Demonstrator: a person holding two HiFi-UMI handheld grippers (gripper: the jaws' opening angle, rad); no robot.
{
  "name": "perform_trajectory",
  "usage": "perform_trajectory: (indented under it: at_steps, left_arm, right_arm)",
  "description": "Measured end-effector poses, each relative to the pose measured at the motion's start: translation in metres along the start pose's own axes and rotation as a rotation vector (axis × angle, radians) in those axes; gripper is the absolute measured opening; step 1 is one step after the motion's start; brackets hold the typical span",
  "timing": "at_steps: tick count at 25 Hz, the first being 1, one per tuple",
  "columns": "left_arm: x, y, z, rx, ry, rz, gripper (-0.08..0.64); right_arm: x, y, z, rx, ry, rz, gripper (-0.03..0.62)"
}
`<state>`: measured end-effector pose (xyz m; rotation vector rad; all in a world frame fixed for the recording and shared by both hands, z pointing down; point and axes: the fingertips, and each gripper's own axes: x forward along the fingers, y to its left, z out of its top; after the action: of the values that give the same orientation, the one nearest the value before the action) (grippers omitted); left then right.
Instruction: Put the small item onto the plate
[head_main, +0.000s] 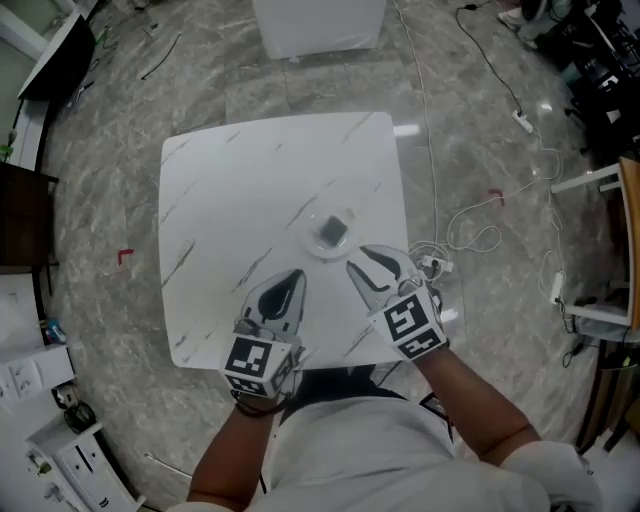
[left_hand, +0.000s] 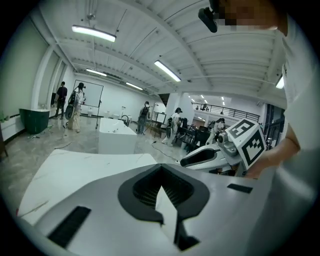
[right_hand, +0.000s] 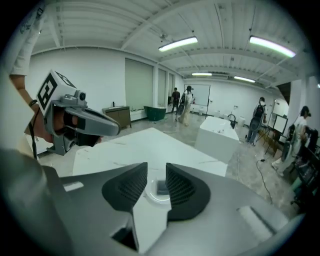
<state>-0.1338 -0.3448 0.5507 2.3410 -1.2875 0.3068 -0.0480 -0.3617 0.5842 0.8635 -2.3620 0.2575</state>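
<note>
A small dark item (head_main: 333, 233) lies on a clear round plate (head_main: 308, 244) in the middle of the white marble table (head_main: 250, 180). My right gripper (head_main: 357, 257) hovers just right of the plate and nearer to me, its jaws a little apart with nothing between them. In the right gripper view, the plate (right_hand: 150, 196) and the item (right_hand: 162, 188) show through the gap of that gripper (right_hand: 156, 168). My left gripper (head_main: 295, 275) is shut and empty, near the plate's left front. The left gripper view shows its own tips (left_hand: 161, 172) together and the right gripper (left_hand: 200, 157) beside it.
A white block (head_main: 318, 25) stands on the floor beyond the table. Cables (head_main: 480, 230) trail over the floor at the right. Dark furniture (head_main: 25, 215) sits at the left. Several people stand far off in the room (right_hand: 185, 102).
</note>
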Motion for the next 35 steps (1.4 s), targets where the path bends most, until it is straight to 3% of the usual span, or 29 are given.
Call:
perform_trajectory:
  at_steps: [8,12,16,21,24,35]
  left_arm:
    - [-0.097,-0.144,0.09,0.13,-0.213,-0.005,0.005]
    - [-0.156,-0.204,0.132,0.175,-0.291,-0.012,0.005]
    - [-0.209,-0.259,0.167,0.193,-0.382,-0.049,0.005]
    - [-0.243,-0.304,0.179,0.227,-0.432,-0.055,0.005]
    - [-0.253,-0.317,0.174,0.238,-0.448,-0.056,0.005]
    - [-0.265,-0.332,0.164,0.233,-0.464,-0.055,0.005]
  right_arm:
    - [-0.206,0.038,0.103,-0.011,-0.401,-0.041,0.026]
    - [-0.299,0.079,0.14,-0.024,-0.523,-0.027,0.003]
    - [-0.349,0.112,0.157,-0.051,-0.575,0.018,0.003]
    - [-0.387,0.134,0.158,0.017,-0.608,0.098,0.003]
    - [-0.399,0.144,0.153,0.029,-0.622,0.133,0.002]
    - [-0.413,0.154,0.149,0.024,-0.625,0.14,0.002]
